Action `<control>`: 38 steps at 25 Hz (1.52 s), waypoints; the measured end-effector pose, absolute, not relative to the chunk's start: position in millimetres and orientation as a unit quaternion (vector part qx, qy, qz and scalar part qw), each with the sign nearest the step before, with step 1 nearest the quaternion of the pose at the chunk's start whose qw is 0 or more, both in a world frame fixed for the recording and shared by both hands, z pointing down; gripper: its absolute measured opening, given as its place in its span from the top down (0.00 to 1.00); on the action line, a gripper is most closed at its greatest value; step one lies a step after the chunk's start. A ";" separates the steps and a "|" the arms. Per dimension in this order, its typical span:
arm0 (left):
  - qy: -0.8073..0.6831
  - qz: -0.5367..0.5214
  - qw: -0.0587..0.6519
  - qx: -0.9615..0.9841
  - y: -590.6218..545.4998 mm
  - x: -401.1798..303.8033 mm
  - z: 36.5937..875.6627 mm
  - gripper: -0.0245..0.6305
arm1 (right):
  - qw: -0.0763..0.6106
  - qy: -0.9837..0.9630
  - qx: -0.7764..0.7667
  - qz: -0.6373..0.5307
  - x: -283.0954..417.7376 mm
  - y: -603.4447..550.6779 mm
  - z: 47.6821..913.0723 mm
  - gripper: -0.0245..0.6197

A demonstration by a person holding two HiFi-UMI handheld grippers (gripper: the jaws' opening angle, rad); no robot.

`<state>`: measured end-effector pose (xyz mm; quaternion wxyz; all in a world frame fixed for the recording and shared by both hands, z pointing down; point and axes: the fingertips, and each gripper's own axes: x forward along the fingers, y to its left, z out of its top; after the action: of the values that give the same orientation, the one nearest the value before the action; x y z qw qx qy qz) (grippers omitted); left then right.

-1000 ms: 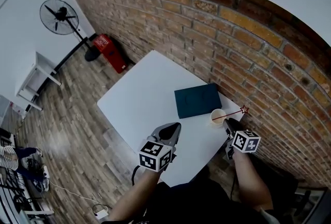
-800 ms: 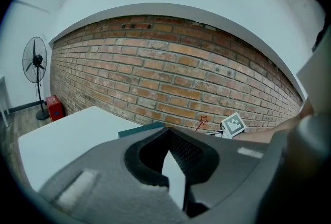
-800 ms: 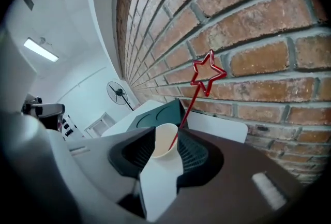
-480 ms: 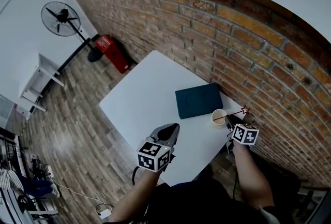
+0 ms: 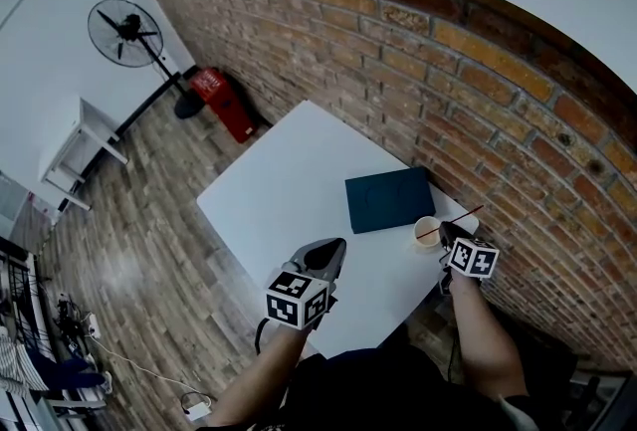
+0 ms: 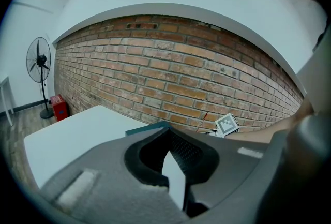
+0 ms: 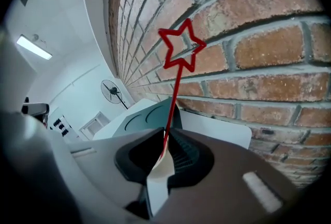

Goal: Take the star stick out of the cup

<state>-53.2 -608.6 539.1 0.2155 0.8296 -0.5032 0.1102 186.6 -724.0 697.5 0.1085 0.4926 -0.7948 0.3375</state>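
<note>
- R gripper (image 7: 166, 139): jaws have just been closing and are now pinched on the stick (image 7: 174, 91), low on its shaft. The thin red rod runs up from betw the jaws, w/ an outline star on top in front of the brick wall (image 7: 269, 47).
- Stick isn't out yet. Its bottom end sits in the cup (image 5: 426, 232) and the rest leans up & away twd the bricks.
- Cup is small, pale and upright on the white table (image 5: 279, 200), at the corner by the wall, just beside a dark teal book (image 5: 388, 199). Can't tell if cup & book touch.
- L gripper (image 5: 336, 247): jaws together, nothing in them. It hangs over the near part of the table, well apart from the cup, pointing roughly twd the book.
- Bg: a standing fan (image 5: 127, 26) and a red box (image 5: 224, 101) on the wood floor next to the wall.
</note>
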 end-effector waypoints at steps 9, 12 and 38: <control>-0.541 0.081 0.201 0.813 -611.2 -111.4 521.6 0.95 | 0.115 -0.817 0.495 0.273 176.1 -725.1 655.9 0.94; -0.576 0.070 0.196 0.791 -612.6 -155.9 511.0 0.95 | 0.114 -0.832 0.486 0.243 167.3 -721.7 629.6 0.94; -0.557 0.035 0.113 0.822 -581.9 -177.7 425.3 0.95 | 0.001 -0.960 0.273 0.067 2.6 -591.3 405.4 0.94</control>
<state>-177.7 -581.9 425.3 0.1133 0.8220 -0.5570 0.0349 2.6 -591.3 405.4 0.0007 0.2725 -0.9598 0.0671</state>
